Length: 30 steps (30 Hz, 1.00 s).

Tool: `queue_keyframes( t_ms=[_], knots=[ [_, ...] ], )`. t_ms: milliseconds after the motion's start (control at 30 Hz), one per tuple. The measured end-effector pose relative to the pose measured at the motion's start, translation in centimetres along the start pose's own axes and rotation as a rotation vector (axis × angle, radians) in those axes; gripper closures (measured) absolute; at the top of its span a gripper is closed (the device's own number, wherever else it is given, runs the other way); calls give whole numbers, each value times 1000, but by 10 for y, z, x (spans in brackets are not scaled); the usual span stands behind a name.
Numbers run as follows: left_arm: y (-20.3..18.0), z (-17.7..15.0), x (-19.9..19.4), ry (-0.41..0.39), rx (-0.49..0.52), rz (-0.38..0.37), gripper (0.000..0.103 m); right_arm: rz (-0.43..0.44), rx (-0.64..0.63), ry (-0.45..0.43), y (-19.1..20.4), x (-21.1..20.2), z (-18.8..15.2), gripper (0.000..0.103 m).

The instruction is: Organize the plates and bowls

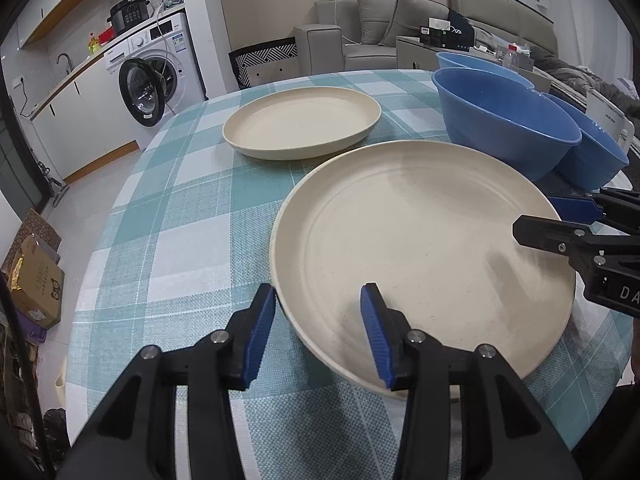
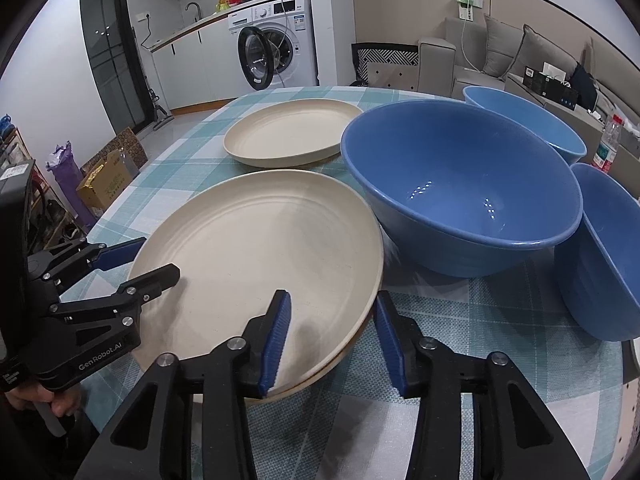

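2 hand-held grippers (image 1: 318, 334) (image 2: 331, 338) astride plate (image 1: 420, 248) rim

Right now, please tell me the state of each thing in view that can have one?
Left gripper: open, its fingers either side of the near plate's rim.
Right gripper: open, astride the same rim.
Near cream plate: upright, apparently stacked on another plate.
Far cream plate: upright, empty, alone.
Largest blue bowl: upright, empty.
Two other blue bowls: upright, unstacked.
Washing machine: door open.
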<state>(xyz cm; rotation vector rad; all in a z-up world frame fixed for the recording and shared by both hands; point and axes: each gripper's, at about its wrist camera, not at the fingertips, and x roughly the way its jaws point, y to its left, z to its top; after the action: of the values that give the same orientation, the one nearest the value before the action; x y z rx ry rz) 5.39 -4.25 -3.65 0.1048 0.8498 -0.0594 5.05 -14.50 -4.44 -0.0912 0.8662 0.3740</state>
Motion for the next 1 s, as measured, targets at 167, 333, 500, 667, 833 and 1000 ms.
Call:
queue_keyframes(
  t_ms=[167, 333, 500, 667, 833, 1000],
  knots=[
    [5, 2, -1, 13, -36, -47, 55, 11, -9, -27, 3, -10, 4, 44],
    [10, 4, -7, 2, -57, -47, 51, 30, -13, -58, 6, -22, 8, 26],
    [14, 7, -16, -19, -66, -40, 50, 19, -37, -86, 13, -35, 12, 18],
    [17, 10, -27, -43, -75, -45, 43, 11, -48, -122, 18, -47, 17, 4],
    [20, 13, -38, -74, -87, -42, 25, 4, -67, -155, 22, -60, 23, 1],
    [20, 15, -43, -84, -89, -51, 21, -4, -75, -182, 23, -69, 30, 1]
  ],
)
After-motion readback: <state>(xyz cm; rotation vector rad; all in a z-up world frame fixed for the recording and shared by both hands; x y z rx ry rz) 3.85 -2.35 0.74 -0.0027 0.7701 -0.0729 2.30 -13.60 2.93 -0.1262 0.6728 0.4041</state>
